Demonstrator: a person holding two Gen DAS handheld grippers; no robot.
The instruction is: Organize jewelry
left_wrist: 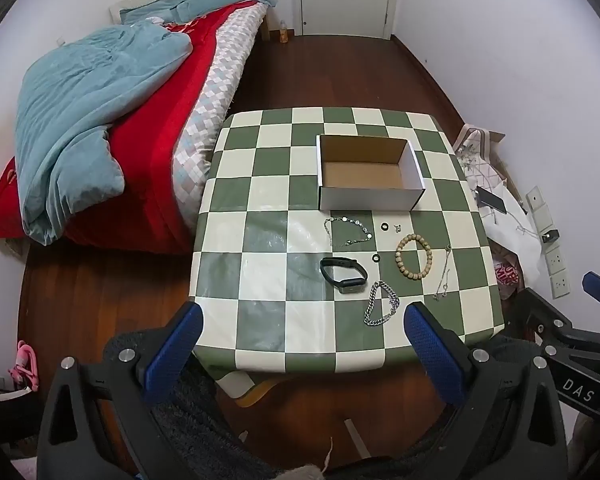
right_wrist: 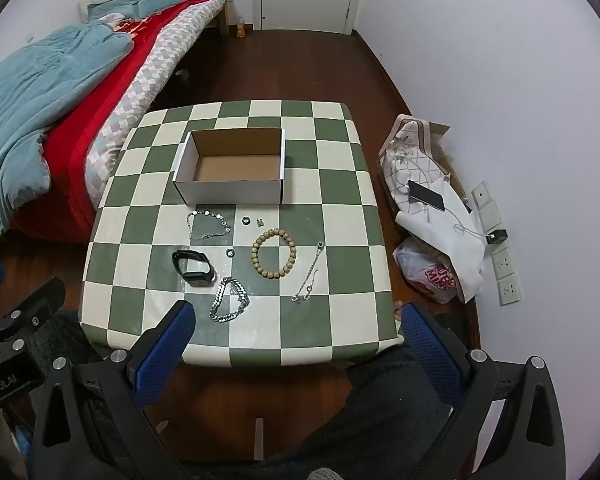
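Checkered table beside bed | box holds nothing | thin chain runs near-to-far | your left tool and right tool gape wide, holding nothing

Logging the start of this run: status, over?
Left gripper and right gripper open, empty, short of the table. Box empty; wooden bead bracelet, chain bracelet, black band all laid out. Path unobstructed.

The table wears a green-and-cream checkerboard cloth. On it, the box is white outside and brown cardboard inside. At its 6 o'clock lie tan wooden beads, a black smartband and a silver chain. At 9 o'clock, the bed shows red, with a teal blanket.
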